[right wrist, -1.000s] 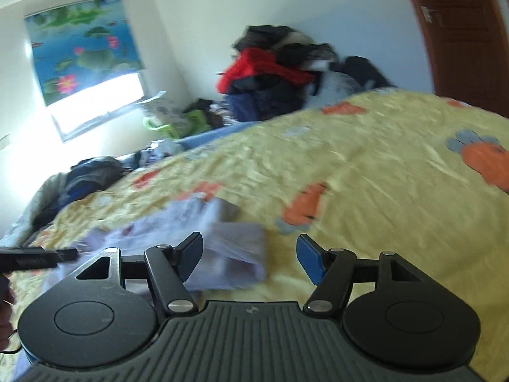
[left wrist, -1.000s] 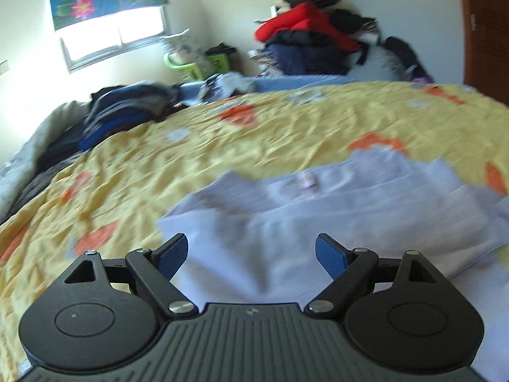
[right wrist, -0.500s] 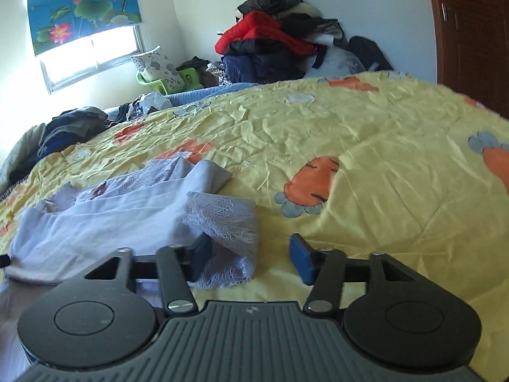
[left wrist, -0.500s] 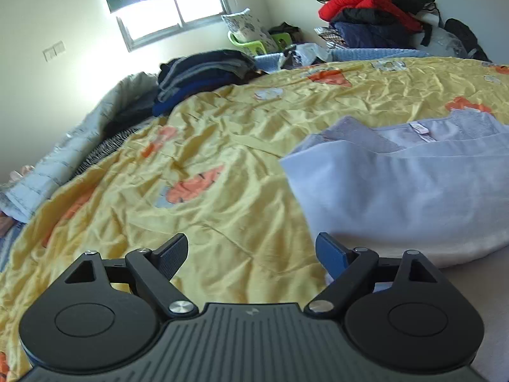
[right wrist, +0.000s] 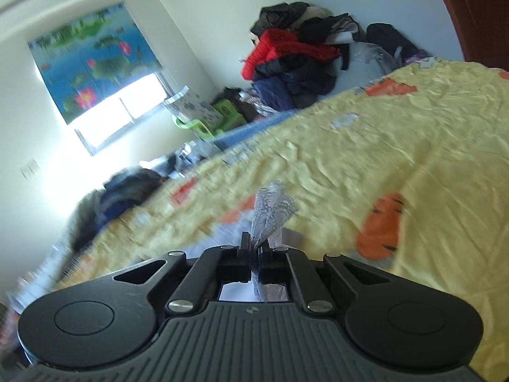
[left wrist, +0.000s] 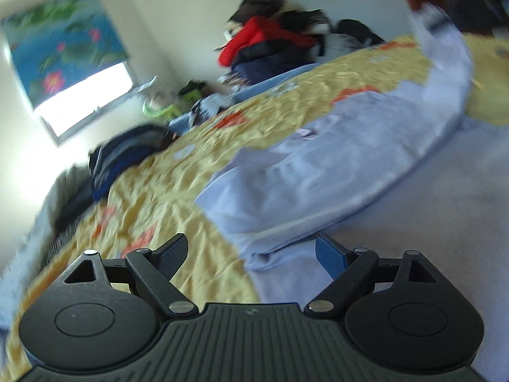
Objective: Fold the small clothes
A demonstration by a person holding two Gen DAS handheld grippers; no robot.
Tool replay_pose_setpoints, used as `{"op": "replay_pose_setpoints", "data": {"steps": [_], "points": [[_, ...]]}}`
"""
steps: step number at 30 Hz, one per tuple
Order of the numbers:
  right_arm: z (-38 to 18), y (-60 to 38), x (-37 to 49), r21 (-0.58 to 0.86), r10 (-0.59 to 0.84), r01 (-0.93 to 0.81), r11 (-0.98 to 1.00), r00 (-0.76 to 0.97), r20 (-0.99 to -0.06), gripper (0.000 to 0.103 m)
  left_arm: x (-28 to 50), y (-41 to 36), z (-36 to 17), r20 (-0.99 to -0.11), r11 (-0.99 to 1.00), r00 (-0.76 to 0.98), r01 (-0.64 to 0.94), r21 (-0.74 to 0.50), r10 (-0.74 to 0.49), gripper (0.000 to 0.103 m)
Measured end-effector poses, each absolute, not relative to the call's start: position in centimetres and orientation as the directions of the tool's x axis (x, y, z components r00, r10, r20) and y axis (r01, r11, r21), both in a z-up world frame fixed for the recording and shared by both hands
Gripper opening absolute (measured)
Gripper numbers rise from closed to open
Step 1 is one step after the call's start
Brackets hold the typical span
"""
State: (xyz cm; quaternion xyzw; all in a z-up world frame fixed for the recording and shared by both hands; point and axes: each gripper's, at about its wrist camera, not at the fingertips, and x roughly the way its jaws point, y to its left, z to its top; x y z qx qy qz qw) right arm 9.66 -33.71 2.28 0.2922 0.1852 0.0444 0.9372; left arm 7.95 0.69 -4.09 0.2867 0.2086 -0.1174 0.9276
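The lavender garment (left wrist: 334,172) is spread on the yellow bedspread (left wrist: 178,191), and its lace-trimmed end (right wrist: 270,216) is pinched between the pressed-together fingers of the right gripper (right wrist: 256,248) and lifted off the bed. The left gripper (left wrist: 251,254) is held with its 2 fingers spread at the near corner, gripping nothing. A fold appears to be in hand; next, the corner likely has to be clamped and the raised end carried across.

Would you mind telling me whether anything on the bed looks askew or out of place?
The lavender garment is askew: its far corner is lifted off the yellow bedspread, and the right gripper is shut on its lace edge. The left gripper is open.
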Motion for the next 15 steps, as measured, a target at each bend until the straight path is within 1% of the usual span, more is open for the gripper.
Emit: {"op": "replay_pose_setpoints", "data": {"steps": [3, 7, 9, 12, 15], "points": [[4.7, -33.4, 9.7, 0.616, 0.242, -0.045, 0.787, 0.94, -0.242, 0.008, 8.4, -1.8, -5.3, -0.421, 0.762, 0.904, 0.323, 0.562, -0.072, 0.088], [7.2, -32.8, 9.5, 0.641, 0.289, -0.122, 0.758, 0.944, -0.162, 0.008, 9.8, -3.4, -6.1, -0.395, 0.759, 0.918, 0.284, 0.586, -0.038, 0.088], [7.7, -32.7, 9.5, 0.648, 0.299, -0.143, 0.748, 0.944, -0.137, 0.008, 10.4, -3.4, -6.2, -0.375, 0.768, 0.927, 0.232, 0.597, 0.012, 0.089], [7.4, -32.9, 9.6, 0.659, 0.303, -0.153, 0.736, 0.945, -0.119, 0.008, 11.2, -2.0, -6.2, -0.339, 0.797, 0.933, 0.112, 0.594, 0.121, 0.089], [5.9, -33.4, 9.8, 0.669, 0.29, -0.118, 0.734, 0.945, -0.151, 0.008, 12.0, 1.0, -5.7, -0.346, 0.843, 0.912, 0.0, 0.538, 0.221, 0.089]]}}
